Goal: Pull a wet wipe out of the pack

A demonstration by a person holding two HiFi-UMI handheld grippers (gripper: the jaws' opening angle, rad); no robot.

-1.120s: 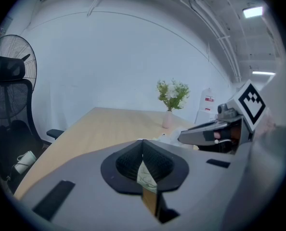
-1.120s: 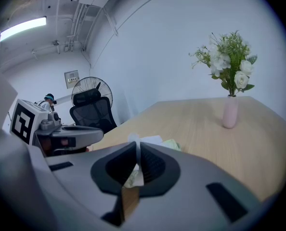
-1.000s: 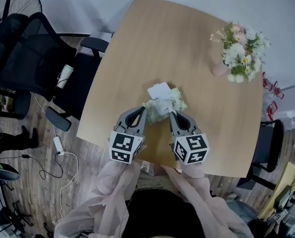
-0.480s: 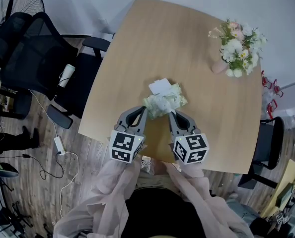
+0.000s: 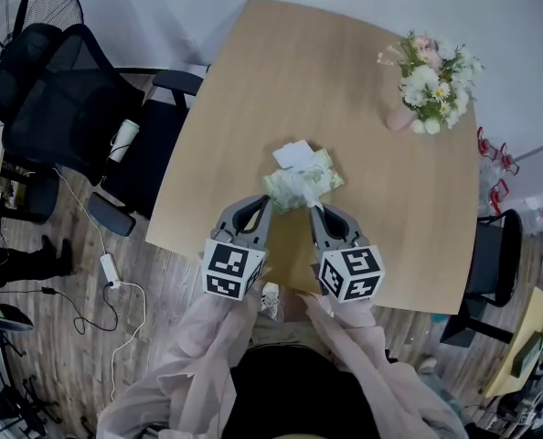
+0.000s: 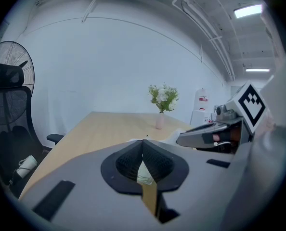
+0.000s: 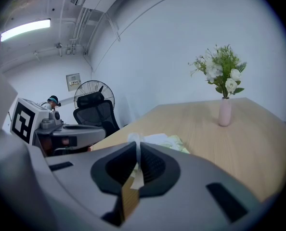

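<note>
over wood table (image 5: pixel 345 80) by black chair (image 5: pixel 70 108), left hand-held gripper (image 5: pixel 270 199) clamped on pack (image 5: pixel 301 179), right hand-held gripper (image 5: pixel 314 207) on wipe (image 7: pixel 133 139)

The pack (image 5: pixel 303 179) is near the middle of the table (image 5: pixel 326 80), a little toward my edge. My left gripper (image 5: pixel 267 201) meets its near left end, my right gripper (image 5: pixel 315 207) its near right. Flowers (image 5: pixel 429 80) stand by the far right corner. A chair (image 5: pixel 70 108) stands off the left edge, a fan (image 5: pixel 25 7) behind it.
</note>
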